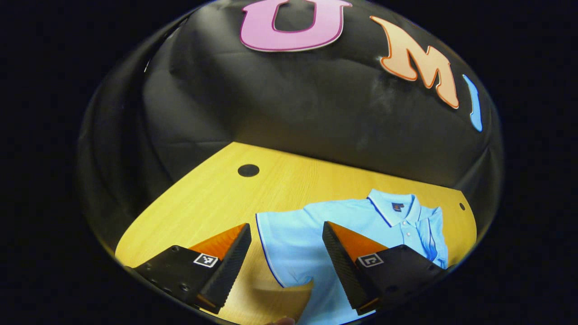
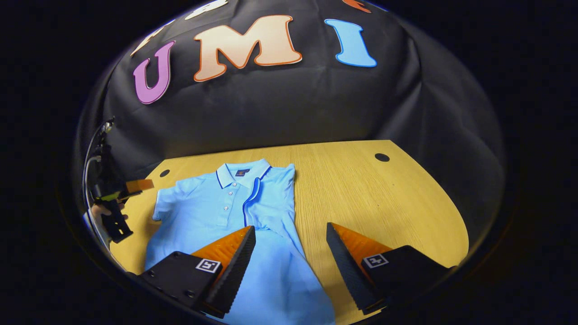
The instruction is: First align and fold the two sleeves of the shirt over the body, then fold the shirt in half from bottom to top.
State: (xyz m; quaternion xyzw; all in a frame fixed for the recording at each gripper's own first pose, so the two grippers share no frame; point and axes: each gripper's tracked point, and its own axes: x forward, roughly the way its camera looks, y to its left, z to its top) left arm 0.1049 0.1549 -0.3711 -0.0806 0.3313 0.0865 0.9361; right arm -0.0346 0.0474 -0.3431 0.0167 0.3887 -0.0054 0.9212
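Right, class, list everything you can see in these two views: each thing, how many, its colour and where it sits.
Polo shirt: one, light blue with dark trim, flat on the table, one sleeve already folded over the body.
Table: one, yellow wood, with dark round holes near its far edge.
Booth wall: one, black cloth, behind the table.
Left gripper: one, fingers open, above the unfolded sleeve.
Right gripper: one, fingers open, above the shirt's folded side.
Hand: one, holding the left gripper.

Wooden table (image 2: pixel 361 189) w/ round holes (image 2: pixel 382 157) — light-blue polo shirt (image 2: pixel 216 212) is laid flat on it, one sleeve folded in.
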